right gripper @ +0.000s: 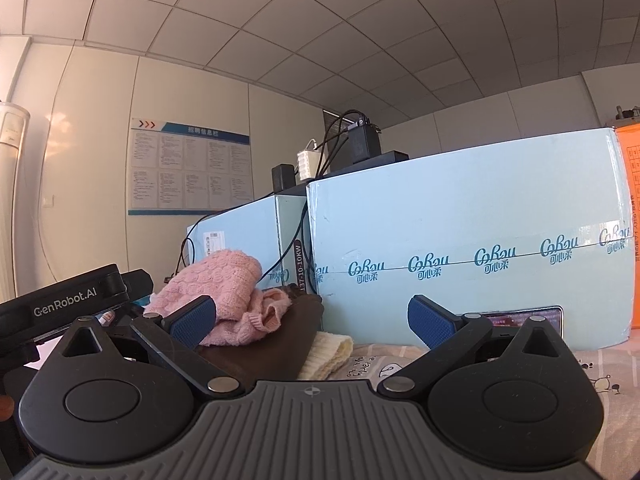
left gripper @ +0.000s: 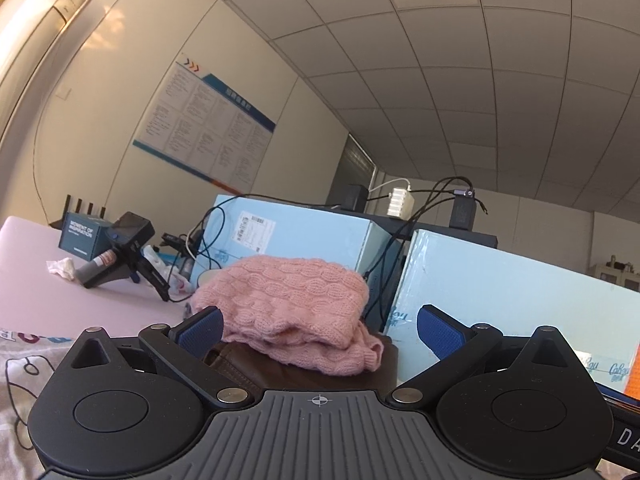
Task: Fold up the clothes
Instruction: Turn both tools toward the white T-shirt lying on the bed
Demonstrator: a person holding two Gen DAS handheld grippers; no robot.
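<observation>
Office desk, pale-blue cartons (right gripper: 460,240) behind | pink knit sweater (left gripper: 288,304) folded atop brown garment (left gripper: 280,364), frame centre | left gripper (left gripper: 320,330) wide, empty, nearer, sweater dead ahead | right gripper (right gripper: 312,320) wide, empty, sweater left-of-centre.

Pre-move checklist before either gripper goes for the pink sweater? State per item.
1. Left gripper open and empty: ok.
2. Right gripper open and empty: ok.
3. Pink sweater located: ok, folded bundle on top of a brown garment.
4. Sweater free of either gripper: ok, no pad touches it.
5. Cables clear of the sweater: cannot tell, they hang close behind it by the blue boxes.
6. Other clothes nearby: ok, a cream knit lies beside the brown garment on the printed sheet.
</observation>
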